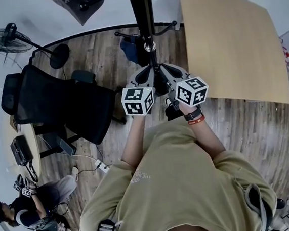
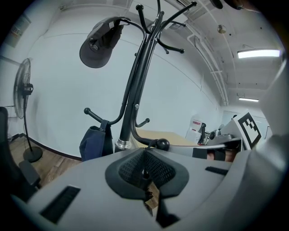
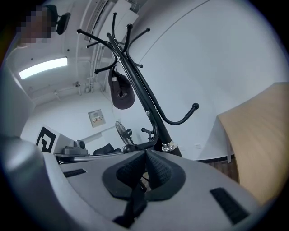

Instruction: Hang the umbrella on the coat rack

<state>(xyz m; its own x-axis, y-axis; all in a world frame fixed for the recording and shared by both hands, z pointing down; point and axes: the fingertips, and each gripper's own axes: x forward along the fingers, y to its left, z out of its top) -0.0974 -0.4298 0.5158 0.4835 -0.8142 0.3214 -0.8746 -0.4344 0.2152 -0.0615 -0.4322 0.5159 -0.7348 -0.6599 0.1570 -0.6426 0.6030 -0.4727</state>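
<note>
The black coat rack (image 1: pixel 142 16) stands straight ahead of me, its pole (image 2: pixel 135 99) rising close behind both grippers. My left gripper (image 1: pixel 144 84) and right gripper (image 1: pixel 174 81) are held side by side against the pole's lower part. A ball-tipped low hook (image 2: pixel 162 144) sits just past the left pads and shows beside the right pads (image 3: pixel 129 148). The right gripper (image 3: pixel 145 173) is shut on a black strap (image 3: pixel 135 198) that hangs down from its pads. The left gripper (image 2: pixel 144 173) is shut too, with a dark strip (image 2: pixel 159 212) trailing under its pads. The umbrella's body is hidden beneath the grippers.
A dark cap (image 2: pixel 99 43) hangs on an upper hook and a navy bag (image 2: pixel 95 142) on a low hook at the rack's left. A black office chair (image 1: pixel 62 102) and a floor fan (image 1: pixel 10 39) stand left, a wooden table (image 1: pixel 229 43) right. A seated person (image 1: pixel 31 204) is at the lower left.
</note>
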